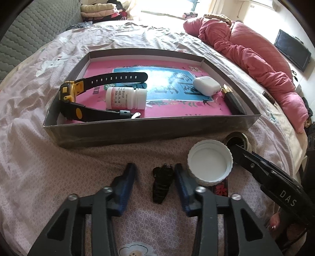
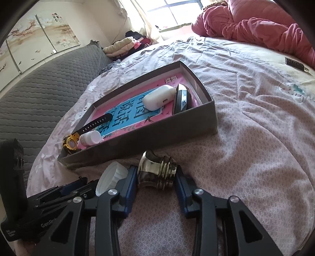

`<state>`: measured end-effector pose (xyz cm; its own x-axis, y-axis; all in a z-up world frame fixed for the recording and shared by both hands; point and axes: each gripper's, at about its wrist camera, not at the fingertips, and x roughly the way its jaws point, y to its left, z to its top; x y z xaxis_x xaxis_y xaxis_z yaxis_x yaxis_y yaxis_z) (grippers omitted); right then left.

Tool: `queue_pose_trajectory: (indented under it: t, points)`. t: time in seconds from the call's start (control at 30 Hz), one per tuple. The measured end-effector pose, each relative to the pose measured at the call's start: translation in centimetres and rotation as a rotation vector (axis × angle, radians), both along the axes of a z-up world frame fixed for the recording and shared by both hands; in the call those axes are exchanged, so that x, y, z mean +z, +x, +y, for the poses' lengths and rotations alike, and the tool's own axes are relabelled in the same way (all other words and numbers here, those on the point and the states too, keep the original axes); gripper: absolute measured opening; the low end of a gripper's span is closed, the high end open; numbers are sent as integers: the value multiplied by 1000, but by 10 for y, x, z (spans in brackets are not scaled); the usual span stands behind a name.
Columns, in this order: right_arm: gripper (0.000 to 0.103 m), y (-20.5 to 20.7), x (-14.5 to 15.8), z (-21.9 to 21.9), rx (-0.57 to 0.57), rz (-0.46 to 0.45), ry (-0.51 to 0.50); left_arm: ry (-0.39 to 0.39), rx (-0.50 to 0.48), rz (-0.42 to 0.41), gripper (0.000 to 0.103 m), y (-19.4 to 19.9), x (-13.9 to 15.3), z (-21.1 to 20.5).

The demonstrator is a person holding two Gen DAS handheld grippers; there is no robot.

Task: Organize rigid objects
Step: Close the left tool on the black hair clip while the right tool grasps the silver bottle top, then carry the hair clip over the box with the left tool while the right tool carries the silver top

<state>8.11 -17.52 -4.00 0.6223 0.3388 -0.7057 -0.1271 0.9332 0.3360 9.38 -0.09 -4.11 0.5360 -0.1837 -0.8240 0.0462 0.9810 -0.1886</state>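
A grey cardboard tray (image 1: 137, 132) (image 2: 157, 135) lies on the bed. It holds a yellow and black watch (image 1: 74, 96) (image 2: 71, 144), a white pill bottle (image 1: 126, 98) (image 2: 90, 137), a white earbud case (image 1: 206, 85) (image 2: 158, 97) and a black flat item (image 1: 233, 101) (image 2: 183, 98). My left gripper (image 1: 155, 173) is open around a small black ridged object (image 1: 162, 183) on the sheet. A white lid (image 1: 209, 162) (image 2: 112, 177) lies beside its right finger. My right gripper (image 2: 156, 173) is shut on a brass metal ring (image 2: 157, 172) (image 1: 238, 139).
A pink quilt (image 1: 256, 59) (image 2: 256, 25) is heaped at the far right of the bed. A grey padded headboard (image 1: 35, 33) (image 2: 39, 88) runs along the left. A small dark box (image 2: 296, 64) lies on the sheet at far right. Folded clothes (image 1: 98, 11) sit behind.
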Motion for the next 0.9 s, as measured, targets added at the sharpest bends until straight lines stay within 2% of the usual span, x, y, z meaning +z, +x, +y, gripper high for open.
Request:
queue_pose_trajectory:
  t: [0.07, 0.13, 0.47, 0.9]
  points:
    - [35, 0, 0, 1, 5, -5, -11, -26, -7, 1, 28, -1, 1, 0]
    - [35, -1, 1, 1, 8, -9, -12, -29, -11, 0, 23, -2, 1, -1]
    - [35, -3, 6, 0, 19, -37, -5, -88, 14, -11, 23, -11, 9, 5]
    - [35, -9, 21, -1, 27, -96, -7, -74, 21, -46, 23, -22, 30, 4]
